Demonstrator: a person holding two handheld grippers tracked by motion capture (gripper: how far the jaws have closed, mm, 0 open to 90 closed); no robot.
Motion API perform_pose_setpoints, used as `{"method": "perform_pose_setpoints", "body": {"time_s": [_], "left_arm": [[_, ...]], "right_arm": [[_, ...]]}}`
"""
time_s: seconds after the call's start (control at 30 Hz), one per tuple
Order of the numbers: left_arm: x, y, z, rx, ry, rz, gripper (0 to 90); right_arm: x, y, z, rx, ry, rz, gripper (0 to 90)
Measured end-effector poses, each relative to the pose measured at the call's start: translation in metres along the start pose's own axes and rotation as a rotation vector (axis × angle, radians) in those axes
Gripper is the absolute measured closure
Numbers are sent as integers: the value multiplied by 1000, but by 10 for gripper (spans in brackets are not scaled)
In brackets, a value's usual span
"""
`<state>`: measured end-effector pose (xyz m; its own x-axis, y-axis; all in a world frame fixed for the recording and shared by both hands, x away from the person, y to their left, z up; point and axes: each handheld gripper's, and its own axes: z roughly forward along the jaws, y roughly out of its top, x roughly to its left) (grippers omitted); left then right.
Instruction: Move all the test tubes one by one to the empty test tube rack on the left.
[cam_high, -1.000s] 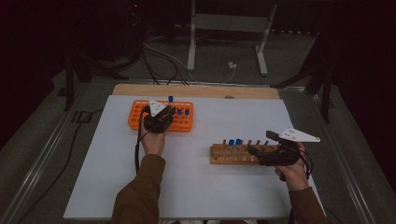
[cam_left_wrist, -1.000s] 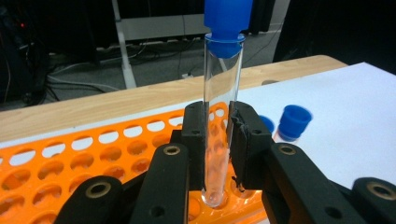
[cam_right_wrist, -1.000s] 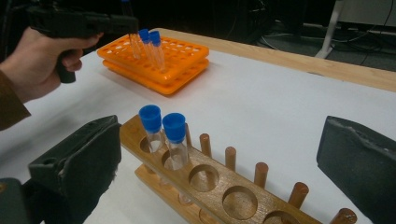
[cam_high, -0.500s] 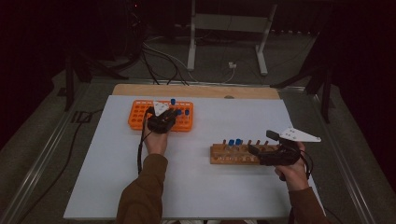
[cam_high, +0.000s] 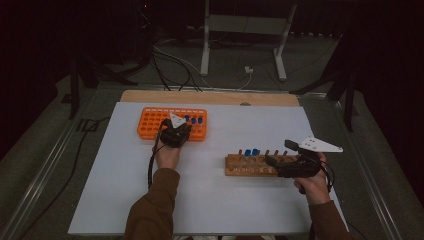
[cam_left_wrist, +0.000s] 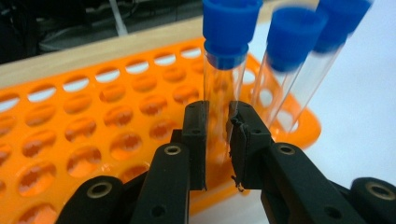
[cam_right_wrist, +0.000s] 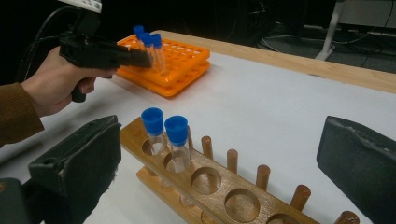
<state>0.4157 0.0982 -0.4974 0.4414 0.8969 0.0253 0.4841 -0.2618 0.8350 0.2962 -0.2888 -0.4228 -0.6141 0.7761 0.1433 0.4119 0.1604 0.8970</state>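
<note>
My left gripper (cam_left_wrist: 218, 135) is shut on a clear test tube with a blue cap (cam_left_wrist: 219, 88), held upright over the orange rack (cam_left_wrist: 93, 130); the tube's lower end is hidden behind the jaws. Two more blue-capped tubes (cam_left_wrist: 289, 56) stand in the rack just to its right. From above, the left gripper (cam_high: 179, 131) sits at the orange rack's (cam_high: 150, 125) front edge. My right gripper (cam_right_wrist: 217, 156) is open, its jaws either side of the wooden rack (cam_right_wrist: 224, 191), which holds two capped tubes (cam_right_wrist: 166, 130). In the high view the right gripper (cam_high: 272, 160) is at the wooden rack's (cam_high: 240, 167) right end.
The racks stand on a white board (cam_high: 115, 190) over a wooden table. Cables trail on the floor beyond the far edge, and a metal stand (cam_high: 240, 30) rises at the back. The wooden rack has several unfilled holes (cam_right_wrist: 240, 203) and upright pegs.
The left gripper has sunk a little toward the orange rack with the tube in its jaws. The right hand has stayed where it was.
</note>
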Motion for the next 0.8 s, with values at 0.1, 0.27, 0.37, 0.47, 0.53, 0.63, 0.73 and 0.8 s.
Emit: {"method": "perform_pose_setpoints", "body": {"time_s": [0.1,0.27,0.37,0.47,0.53,0.63,0.73,0.8], "left_arm": [[0,0,0,2,-2,0,787],[0,0,-2,8,-5,-5,784],[0,-1,-3,8,-3,-11,777],[2,-1,-4,10,-5,-32,730],[4,-1,-6,14,-7,-41,681],[5,-4,-8,11,-12,-49,642],[8,-7,-13,-4,-26,-66,601],[10,-9,-18,-17,-44,-84,582]], "right_arm": [[0,0,0,1,-1,3,0],[0,0,1,3,0,2,0],[0,0,1,2,0,1,0],[0,-1,1,3,1,1,0],[0,-1,1,5,1,1,0],[0,-1,1,6,0,-1,0],[0,-1,1,5,1,2,0],[0,-1,2,5,0,-1,0]]}}
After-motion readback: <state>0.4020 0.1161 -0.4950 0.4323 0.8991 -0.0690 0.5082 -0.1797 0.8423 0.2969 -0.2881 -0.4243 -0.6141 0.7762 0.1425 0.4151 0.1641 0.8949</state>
